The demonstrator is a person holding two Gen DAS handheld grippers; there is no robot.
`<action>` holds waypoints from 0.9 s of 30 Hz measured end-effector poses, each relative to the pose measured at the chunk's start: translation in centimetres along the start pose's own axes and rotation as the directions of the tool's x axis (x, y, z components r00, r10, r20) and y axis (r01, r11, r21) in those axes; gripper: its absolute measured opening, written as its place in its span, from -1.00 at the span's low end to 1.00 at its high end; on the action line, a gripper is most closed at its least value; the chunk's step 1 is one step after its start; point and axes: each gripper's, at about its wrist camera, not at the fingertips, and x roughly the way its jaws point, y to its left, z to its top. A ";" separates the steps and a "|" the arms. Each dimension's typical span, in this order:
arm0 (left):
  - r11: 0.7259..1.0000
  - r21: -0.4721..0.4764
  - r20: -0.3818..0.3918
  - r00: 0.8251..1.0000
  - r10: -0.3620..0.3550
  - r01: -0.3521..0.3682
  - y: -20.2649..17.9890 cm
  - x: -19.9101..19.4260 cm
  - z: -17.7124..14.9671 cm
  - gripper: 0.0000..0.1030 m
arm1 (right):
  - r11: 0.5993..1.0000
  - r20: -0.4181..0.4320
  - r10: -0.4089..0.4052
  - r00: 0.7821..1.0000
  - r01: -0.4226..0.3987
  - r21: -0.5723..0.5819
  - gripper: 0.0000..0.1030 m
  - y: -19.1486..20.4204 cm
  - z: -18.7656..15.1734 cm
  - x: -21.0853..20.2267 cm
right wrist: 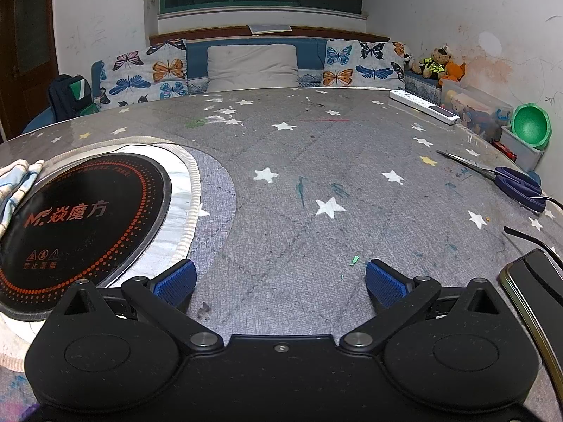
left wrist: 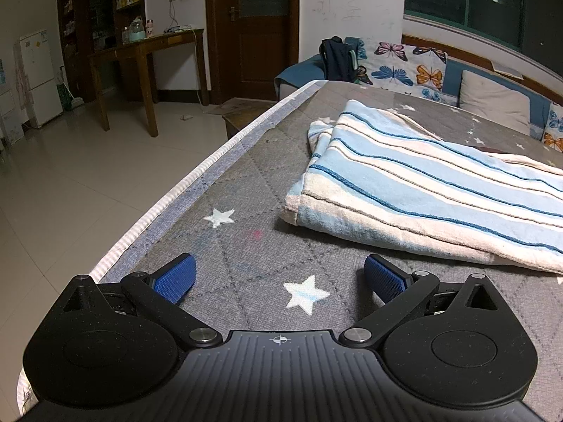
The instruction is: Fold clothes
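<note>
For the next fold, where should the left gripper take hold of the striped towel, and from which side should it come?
Probably the striped towel's near-left corner, approached from the table edge side. That corner lies thick and slightly raised over the grey star cloth, closest to the open, empty left gripper.

One striped folded cloth point(left wrist: 432, 190), one pair of scissors point(right wrist: 506, 179), one round cooktop point(right wrist: 81, 225), one phone point(right wrist: 535, 288).

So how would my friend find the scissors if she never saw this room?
Start at the big grey table cover with white stars and look along its right-hand edge. The scissors lie flat there, nearer than the white power strip. Nothing else nearby has dark purple handles and thin silver blades.
</note>
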 end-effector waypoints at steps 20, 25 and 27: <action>1.000 0.000 0.000 1.000 0.000 0.000 -0.1 0.1 0.0 1.00 | 1.000 0.001 0.000 1.000 0.000 0.002 1.00 0.1 -0.1 0.0; 1.000 0.000 0.000 1.000 0.000 0.000 0.0 0.2 0.0 1.00 | 1.000 0.001 0.000 1.000 0.000 0.002 1.00 0.1 -0.1 0.0; 1.000 0.000 0.000 1.000 0.000 0.000 0.0 0.1 0.0 1.00 | 1.000 0.001 0.000 1.000 0.000 0.002 1.00 0.1 -0.1 0.0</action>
